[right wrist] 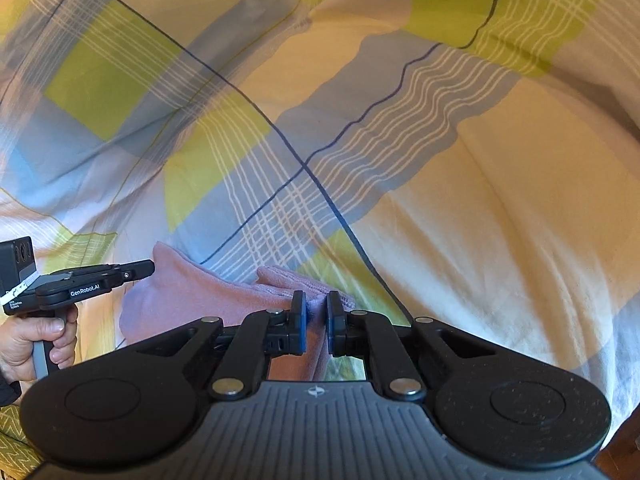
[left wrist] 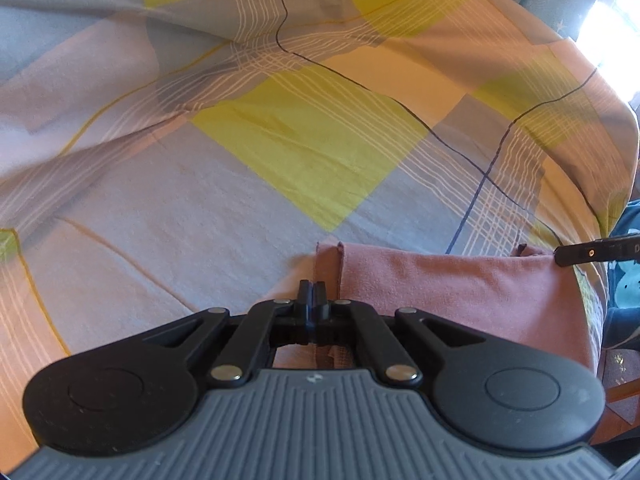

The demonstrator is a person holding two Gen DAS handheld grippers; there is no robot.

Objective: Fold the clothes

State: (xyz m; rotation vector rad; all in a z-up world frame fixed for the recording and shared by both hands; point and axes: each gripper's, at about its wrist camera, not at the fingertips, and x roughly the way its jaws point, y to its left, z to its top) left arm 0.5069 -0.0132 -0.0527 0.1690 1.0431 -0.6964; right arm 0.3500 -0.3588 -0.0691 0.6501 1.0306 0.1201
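Keeping the pink cloth (left wrist: 460, 292) taut, its edges should be held level, left gripper (left wrist: 313, 292) clamped on one hem, right gripper (right wrist: 316, 312) pinching the other corner.

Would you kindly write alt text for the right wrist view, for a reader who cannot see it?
The right tool has its jaws nearly closed around a fold of pink cloth lying on a checked bedspread of yellow, blue and green. At the left edge, a hand holds the left tool against the cloth's far end.
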